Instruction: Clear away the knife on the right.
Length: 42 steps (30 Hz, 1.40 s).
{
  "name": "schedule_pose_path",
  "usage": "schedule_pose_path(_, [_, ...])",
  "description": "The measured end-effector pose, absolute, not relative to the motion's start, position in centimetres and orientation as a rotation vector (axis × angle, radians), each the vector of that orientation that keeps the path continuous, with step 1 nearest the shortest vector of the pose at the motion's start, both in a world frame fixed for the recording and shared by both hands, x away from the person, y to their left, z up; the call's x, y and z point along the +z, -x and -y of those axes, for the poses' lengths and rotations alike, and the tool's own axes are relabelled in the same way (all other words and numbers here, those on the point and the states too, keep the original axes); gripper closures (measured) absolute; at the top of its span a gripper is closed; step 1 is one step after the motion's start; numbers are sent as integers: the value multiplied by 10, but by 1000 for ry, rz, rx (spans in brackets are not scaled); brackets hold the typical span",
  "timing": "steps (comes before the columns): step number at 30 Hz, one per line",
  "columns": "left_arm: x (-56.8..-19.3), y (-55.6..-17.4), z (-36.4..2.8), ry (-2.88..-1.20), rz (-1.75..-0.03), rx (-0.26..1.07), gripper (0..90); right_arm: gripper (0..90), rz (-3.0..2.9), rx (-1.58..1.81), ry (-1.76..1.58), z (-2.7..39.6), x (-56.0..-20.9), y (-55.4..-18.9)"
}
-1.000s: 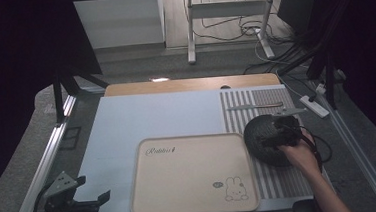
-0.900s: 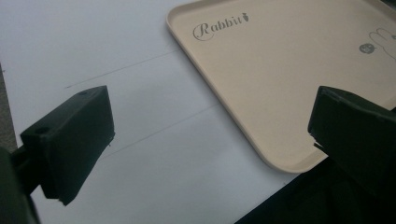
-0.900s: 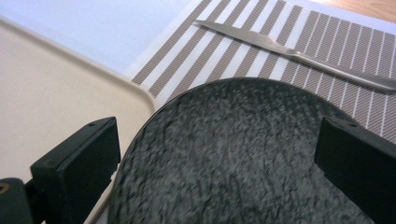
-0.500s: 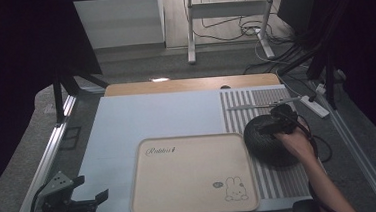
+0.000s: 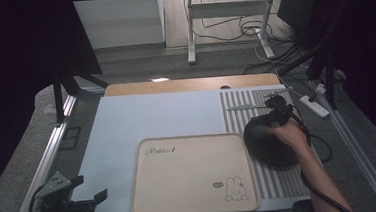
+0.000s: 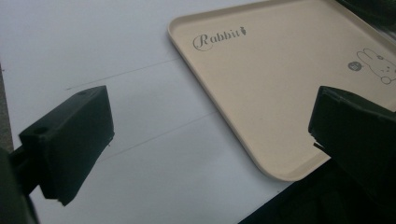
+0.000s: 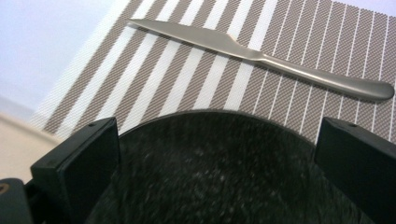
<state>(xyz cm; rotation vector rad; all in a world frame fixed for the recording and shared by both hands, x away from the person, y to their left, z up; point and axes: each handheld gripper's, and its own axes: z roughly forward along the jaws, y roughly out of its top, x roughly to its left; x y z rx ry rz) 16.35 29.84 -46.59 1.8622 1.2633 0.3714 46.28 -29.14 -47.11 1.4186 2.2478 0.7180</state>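
Note:
A black speckled plate (image 5: 268,145) lies on the striped placemat (image 5: 237,120) at the right; its far rim curves between my jaws in the right gripper view (image 7: 219,144). My right gripper (image 5: 275,109) hovers over that far rim, open, jaws wide and gripping nothing. A steel knife (image 5: 242,107) lies on the mat beyond the plate, also seen in the right gripper view (image 7: 261,56). A beige tray (image 5: 146,189) with a rabbit drawing sits empty at the front centre. My left gripper (image 5: 90,189) is open near the table's front left corner, left of the tray (image 6: 261,84).
The light blue table top (image 5: 152,118) stretches behind and left of the tray. A wooden strip (image 5: 189,85) runs along the far edge. Metal rails (image 5: 53,145) flank the table, and cables (image 5: 324,146) trail off the right side.
My right gripper has moved away from the person, from above the plate's middle to its far rim. The left gripper has barely shifted.

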Motion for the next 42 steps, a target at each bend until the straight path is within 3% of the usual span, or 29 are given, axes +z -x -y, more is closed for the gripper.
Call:
schedule_pose_path(11, [-466,-164,-298,-1867,-1260,366,12,16,-2235,632,-1386,289,-479,-487])
schedule_pose_path(16, [-466,-164,-298,-1867,-1260,366,13,103,-2233,620,-1385,293,-479,-495])
schedule_pose_path(20, [-466,-164,-298,-1868,-1261,365,13,285,-2235,605,-1404,300,-478,-502])
schedule_pose_path(31, [-466,-165,-297,-1881,-1265,367,16,898,-2289,596,-1426,315,-477,-526])
schedule_pose_path(42, [-466,-165,-297,-1878,-1273,360,20,899,-2253,559,-1466,325,-484,-557])
